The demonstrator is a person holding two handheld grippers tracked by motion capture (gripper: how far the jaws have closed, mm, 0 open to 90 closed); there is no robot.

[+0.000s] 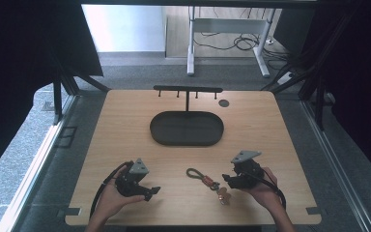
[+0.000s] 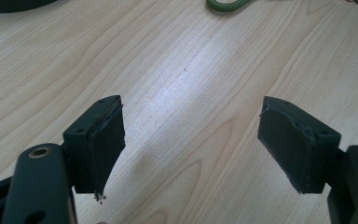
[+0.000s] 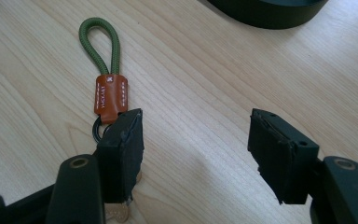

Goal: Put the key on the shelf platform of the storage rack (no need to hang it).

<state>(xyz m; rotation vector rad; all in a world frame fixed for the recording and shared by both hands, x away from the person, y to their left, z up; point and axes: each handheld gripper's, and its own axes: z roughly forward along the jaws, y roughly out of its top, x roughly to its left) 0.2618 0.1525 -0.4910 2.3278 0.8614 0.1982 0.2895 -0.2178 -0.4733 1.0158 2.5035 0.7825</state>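
A keychain [image 1: 206,180] lies flat on the wooden table [image 1: 125,125], near the front edge and a little right of its middle. It has a green cord loop [image 3: 100,44] at one end, an orange leather tab [image 3: 110,93] with white stitching below the loop, and a dark metal ring [image 3: 98,128] under the tab; in the high view a small brownish charm [image 1: 223,195] trails from it toward the front edge.

The right gripper [image 1: 229,180] sits just beside the keychain on its right, held in the person's right hand [image 1: 263,191]. In the right gripper view its jaws stand apart with bare wood between them; one jaw lies over the ring end of the keychain, just past the orange tab, and whether it touches the ring cannot be told. Nothing is clamped.

The left gripper [image 1: 150,191] is near the front-left part of the table, well apart from the keychain, held in the left hand [image 1: 113,200]. Its jaws are wide apart over bare wood, with the green loop at the top edge of the left gripper view.

Farther back, at the middle of the table, lies a dark oval tray [image 1: 159,130], and behind it near the far edge stands a black T-shaped rack [image 1: 187,89] with small pegs. A small dark disc [image 1: 223,103] lies near the far right corner.
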